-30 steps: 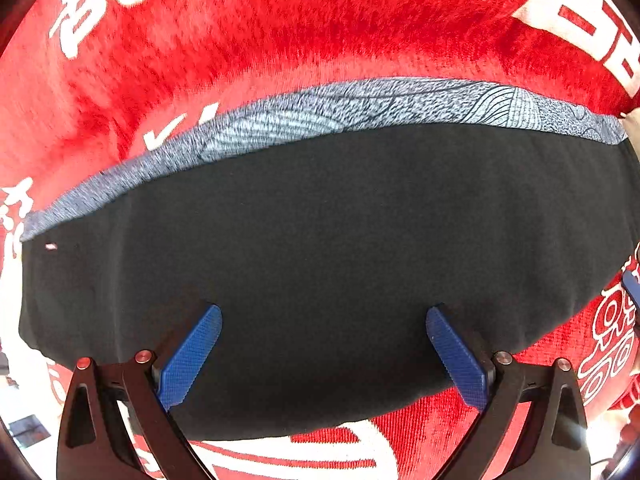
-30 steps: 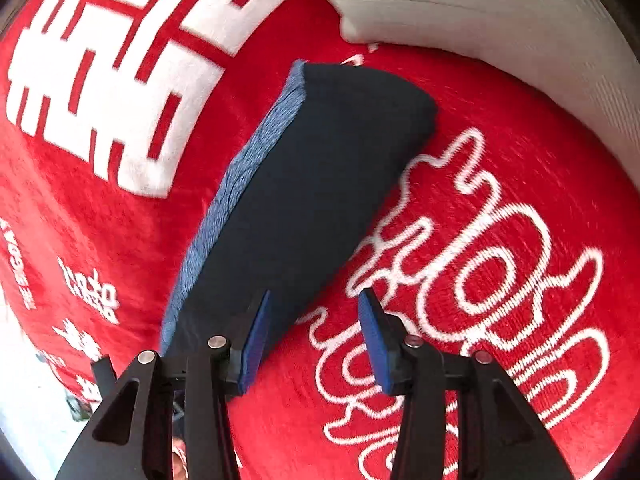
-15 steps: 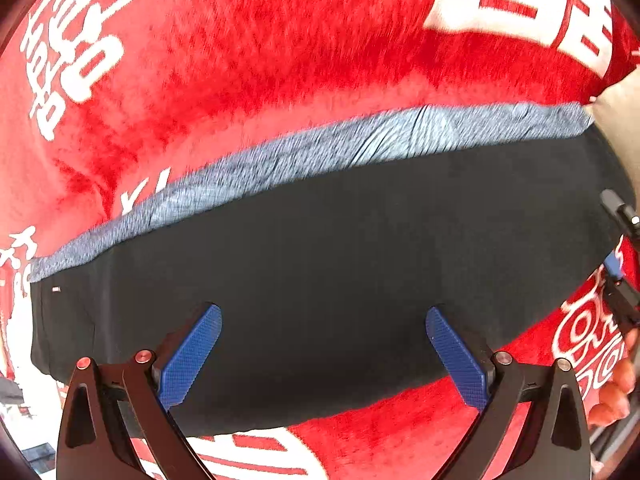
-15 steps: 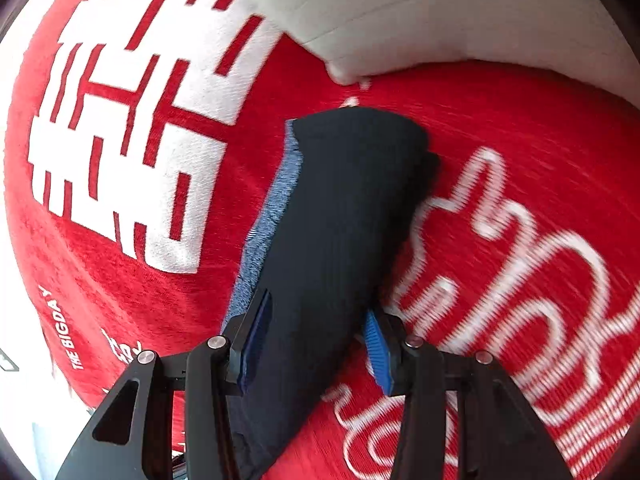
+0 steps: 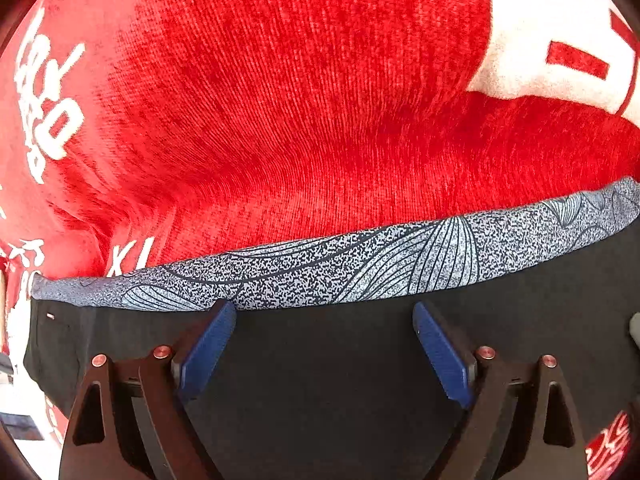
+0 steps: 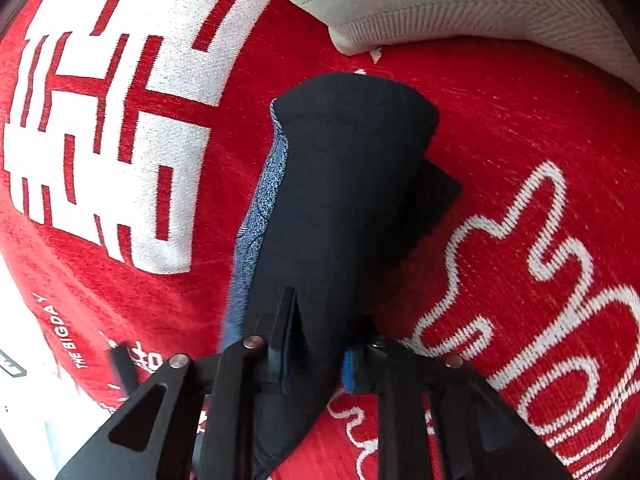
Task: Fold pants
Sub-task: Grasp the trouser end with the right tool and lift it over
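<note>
The soft, limp pants (image 6: 340, 208) seem pinched between the right hand-held gripper (image 6: 316, 348) fingers, while the left hand-held gripper (image 5: 324, 344) gapes above the waistband edge.

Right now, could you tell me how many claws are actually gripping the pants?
1. The right claw is shut on the end of the folded black pants. The left claw is wide open above the pants' middle, near the patterned grey strip, gripping nothing.
</note>
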Motion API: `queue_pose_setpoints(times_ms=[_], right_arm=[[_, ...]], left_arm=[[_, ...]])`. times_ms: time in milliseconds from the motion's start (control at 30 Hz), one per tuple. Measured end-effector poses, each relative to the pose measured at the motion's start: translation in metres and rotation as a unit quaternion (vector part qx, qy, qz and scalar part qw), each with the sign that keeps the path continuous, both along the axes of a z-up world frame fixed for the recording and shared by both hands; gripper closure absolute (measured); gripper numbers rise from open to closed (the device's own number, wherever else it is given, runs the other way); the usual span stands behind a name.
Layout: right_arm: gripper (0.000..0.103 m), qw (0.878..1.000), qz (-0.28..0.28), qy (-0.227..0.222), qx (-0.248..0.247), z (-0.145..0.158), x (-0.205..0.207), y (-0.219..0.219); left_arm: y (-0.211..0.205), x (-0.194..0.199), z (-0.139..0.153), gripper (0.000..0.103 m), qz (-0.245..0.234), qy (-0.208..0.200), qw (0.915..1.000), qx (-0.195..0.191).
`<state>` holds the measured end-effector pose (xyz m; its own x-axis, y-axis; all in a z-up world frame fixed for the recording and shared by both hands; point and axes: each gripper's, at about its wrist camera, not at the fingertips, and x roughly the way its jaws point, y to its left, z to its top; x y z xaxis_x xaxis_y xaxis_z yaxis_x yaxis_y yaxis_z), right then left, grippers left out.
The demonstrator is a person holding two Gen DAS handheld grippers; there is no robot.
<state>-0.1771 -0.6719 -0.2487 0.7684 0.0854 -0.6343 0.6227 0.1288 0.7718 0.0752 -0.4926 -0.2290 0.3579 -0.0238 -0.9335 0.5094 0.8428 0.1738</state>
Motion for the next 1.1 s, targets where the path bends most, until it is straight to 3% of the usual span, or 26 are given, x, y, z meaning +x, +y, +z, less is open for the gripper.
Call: queue_pose_setpoints(times_ms=[233, 400, 600, 767, 867, 967, 1100], right_arm=[[0.087, 0.999, 0.024, -0.02, -0.031, 0.034, 0.012, 0.007], [0.089, 0.994, 0.067, -0.021, -0.085, 0.071, 0.029, 0.022], [0.091, 0.979, 0.131, -0.006, -0.157, 0.109, 0.06, 0.054], [0.092, 0.956, 0.2, -0.006, -0.215, 0.142, 0.1, 0.101], [0.092, 0.936, 0.249, -0.005, -0.246, 0.157, 0.129, 0.14], [0.092, 0.917, 0.294, 0.004, -0.269, 0.158, 0.158, 0.182], [0.092, 0.892, 0.349, 0.032, -0.285, 0.136, 0.186, 0.249]], left_arm=[[0.033, -0.025, 0.028, 0.011, -0.026, 0.011, 0.9996, -0.005], [0.056, -0.05, 0.015, 0.011, -0.032, 0.038, 0.9988, -0.003], [0.063, -0.059, 0.006, 0.011, -0.039, 0.006, 0.9989, -0.026], [0.095, -0.037, 0.002, 0.011, -0.042, 0.037, 0.9967, -0.059], [0.139, -0.023, 0.023, 0.011, -0.009, 0.033, 0.9961, -0.081], [0.199, -0.007, 0.044, 0.011, 0.017, 0.008, 0.9967, -0.078], [0.28, 0.018, 0.051, 0.011, 0.051, -0.006, 0.9975, -0.048]])
